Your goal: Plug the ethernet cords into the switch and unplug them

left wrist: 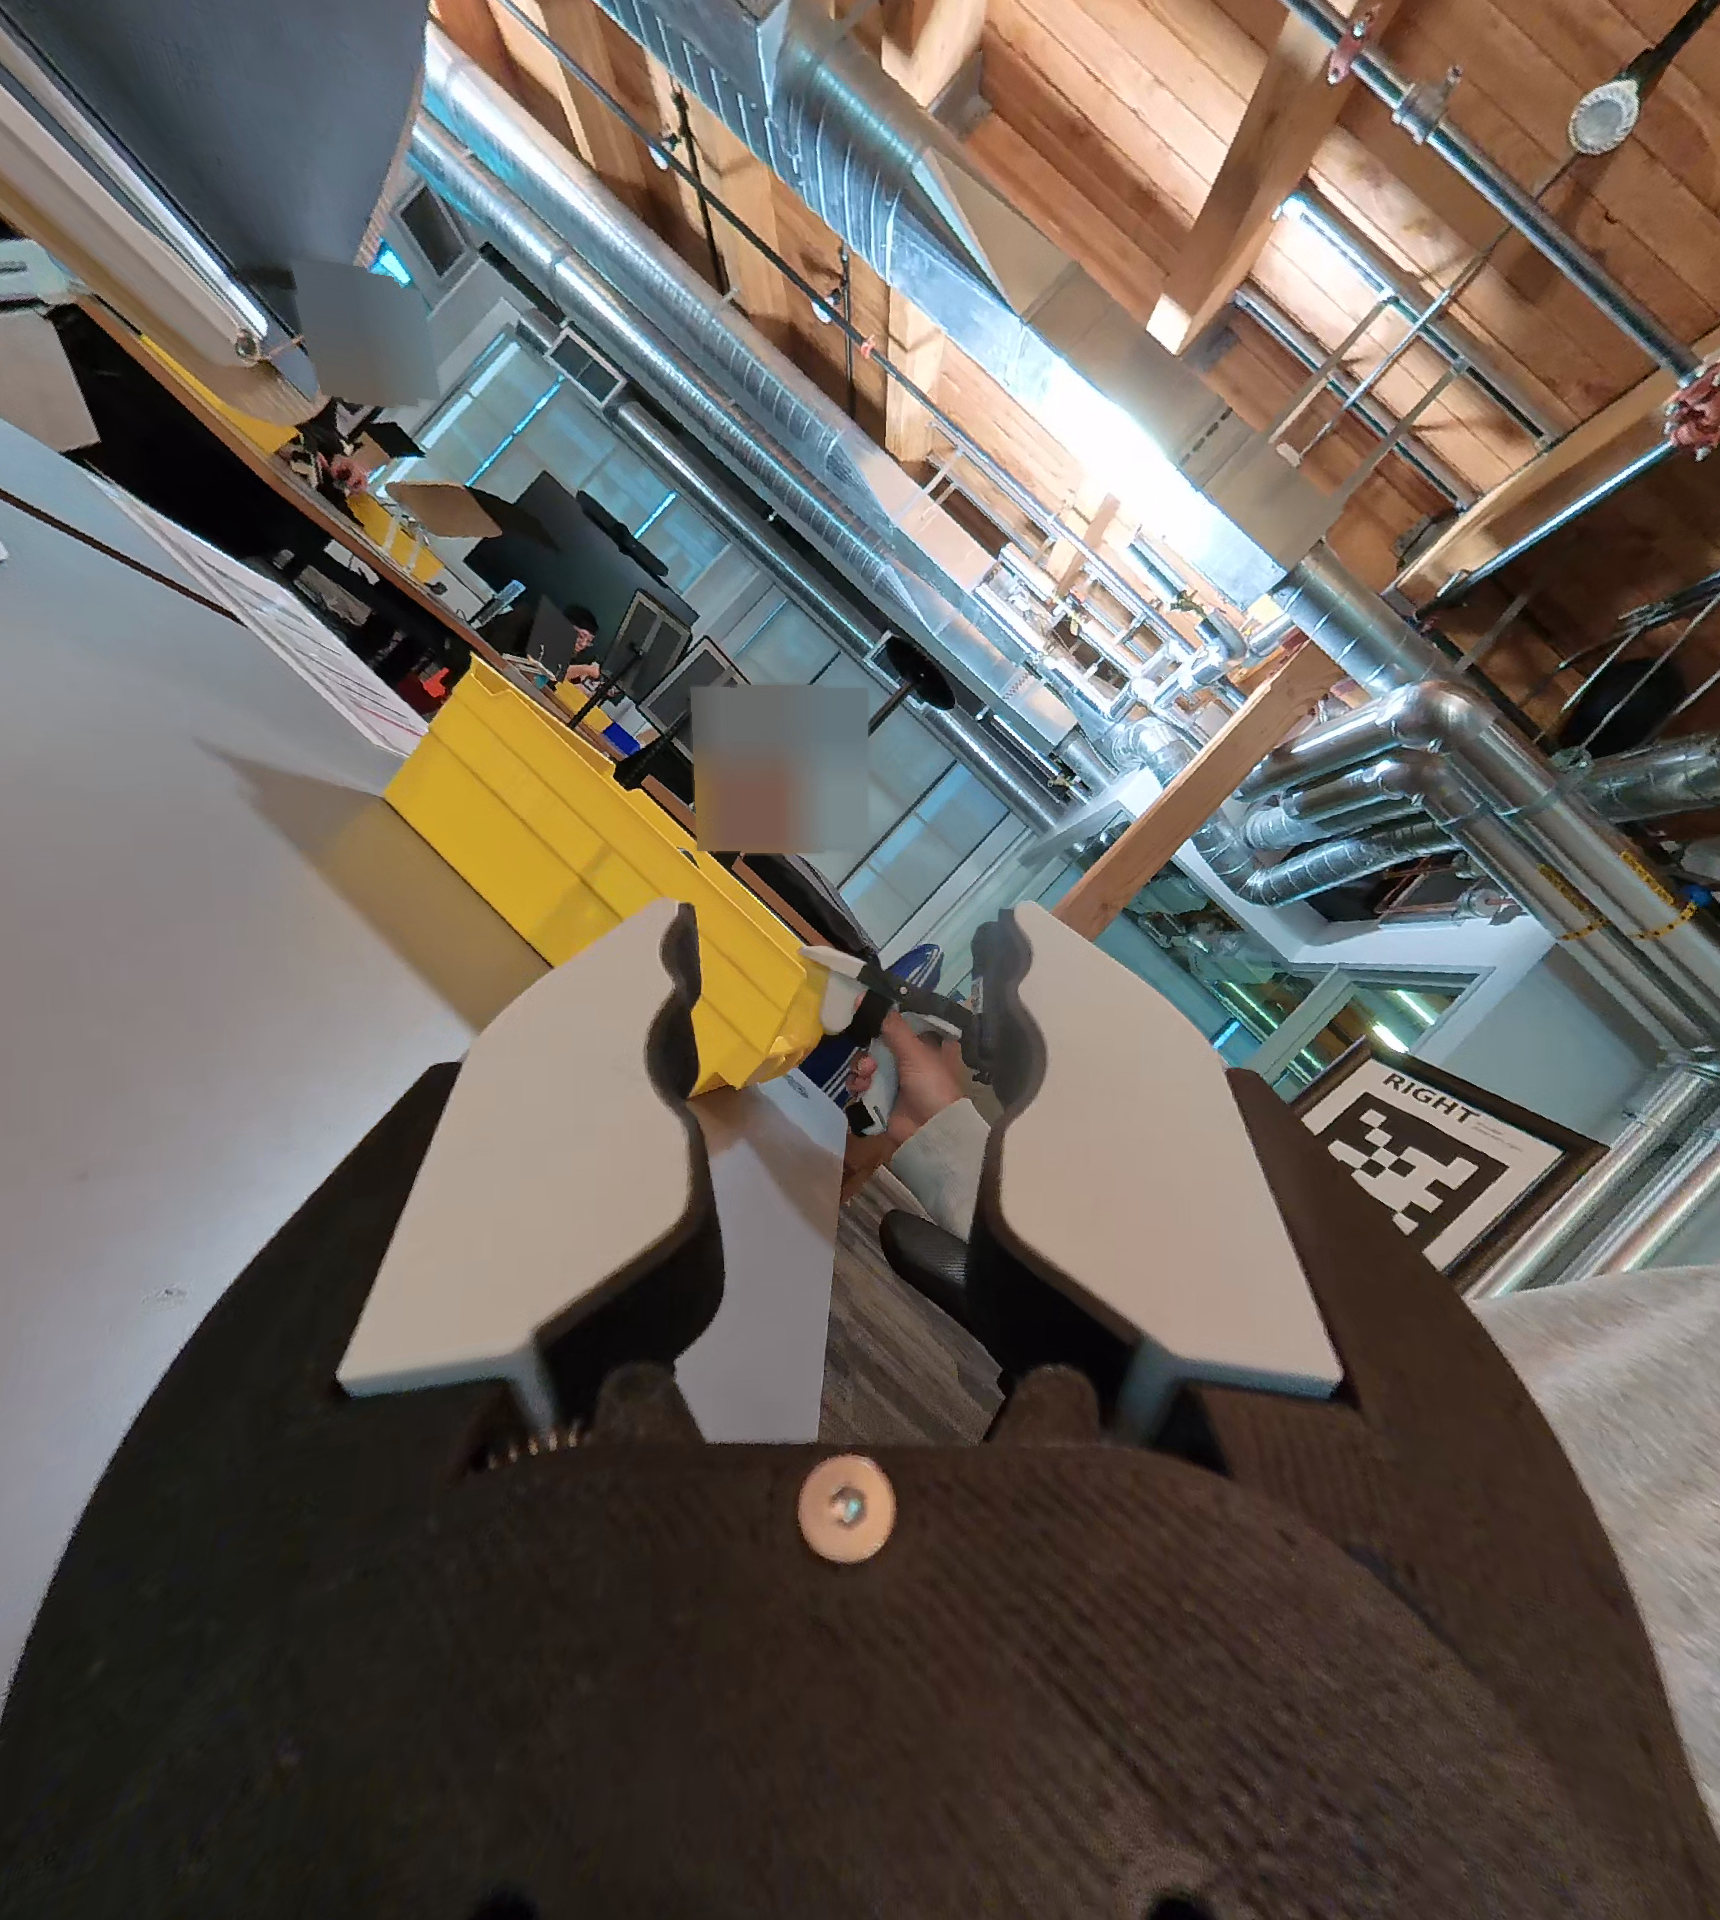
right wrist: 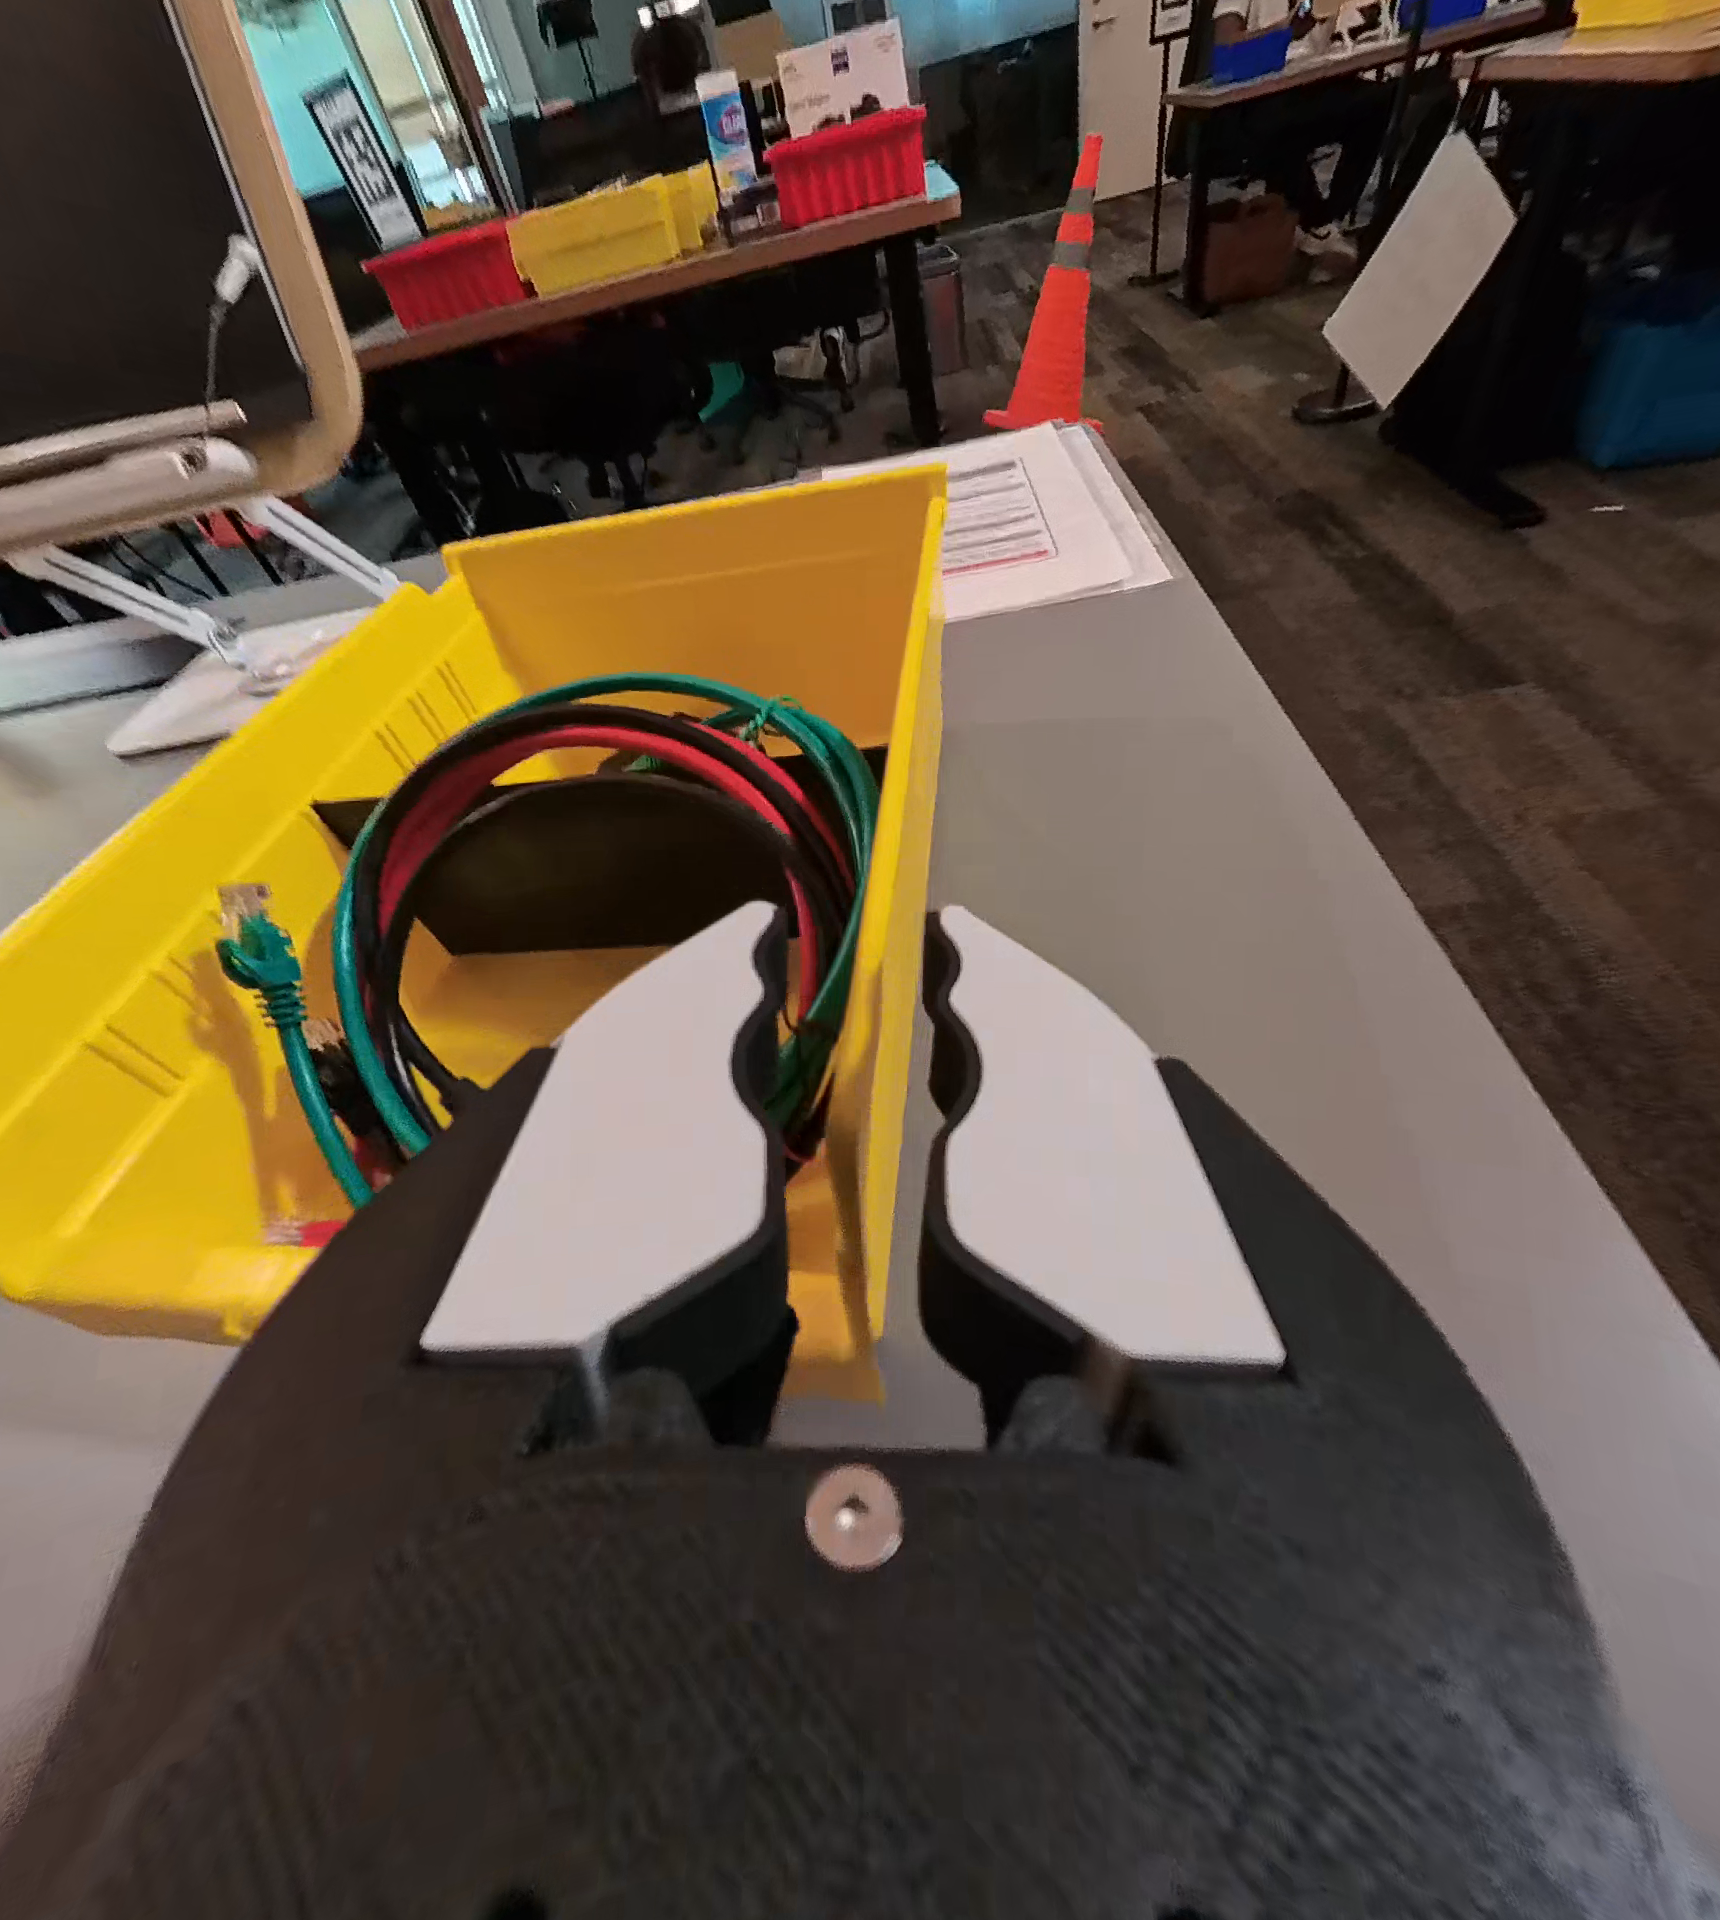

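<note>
A yellow bin (right wrist: 690, 613) stands on the grey table (right wrist: 1147, 831). In it lie coiled green (right wrist: 627, 688), red (right wrist: 690, 743) and black (right wrist: 482, 764) ethernet cords on top of a black switch (right wrist: 607, 862). A green plug (right wrist: 258, 945) sticks up at the bin's left side. My right gripper (right wrist: 858, 920) is open and straddles the bin's right wall, left finger inside, right finger outside. My left gripper (left wrist: 845, 920) is open and empty, tilted up toward the ceiling, with the yellow bin (left wrist: 544, 821) ahead of it to the left.
A monitor on a stand (right wrist: 56, 208) is behind the bin at left, papers (right wrist: 1032, 520) lie beyond it. The table's edge runs along the right, with floor and an orange cone (right wrist: 1058, 312) past it. A person's hand with another gripper (left wrist: 877, 1008) shows far off.
</note>
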Motion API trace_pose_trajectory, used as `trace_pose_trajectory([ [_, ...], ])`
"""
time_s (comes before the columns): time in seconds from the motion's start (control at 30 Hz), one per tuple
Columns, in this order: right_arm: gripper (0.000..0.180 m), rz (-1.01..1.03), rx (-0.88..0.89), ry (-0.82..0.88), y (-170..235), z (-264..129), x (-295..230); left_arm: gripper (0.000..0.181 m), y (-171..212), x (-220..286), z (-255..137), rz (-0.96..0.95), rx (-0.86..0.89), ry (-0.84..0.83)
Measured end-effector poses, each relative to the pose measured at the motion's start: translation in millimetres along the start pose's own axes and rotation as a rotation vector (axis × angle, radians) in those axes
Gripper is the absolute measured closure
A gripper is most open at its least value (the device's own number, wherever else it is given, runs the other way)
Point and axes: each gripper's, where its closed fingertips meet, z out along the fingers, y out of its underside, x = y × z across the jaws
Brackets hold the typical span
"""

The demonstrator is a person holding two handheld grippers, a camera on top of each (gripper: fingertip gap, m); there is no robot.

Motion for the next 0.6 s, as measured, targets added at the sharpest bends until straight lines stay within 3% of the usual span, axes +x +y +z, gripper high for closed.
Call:
trace_pose_trajectory([
  [0.13,0.155,-0.073,-0.060,0.089,8.3,4.8,8.8,0.127,-2.3,-0.8,-2.5,-0.010,0.017,-0.003],
  [0.6,0.157,-0.186,-0.127,0.156,16.2,11.1,9.4,0.127,-4.5,-2.9,-6.3,-0.018,0.032,-0.017],
])
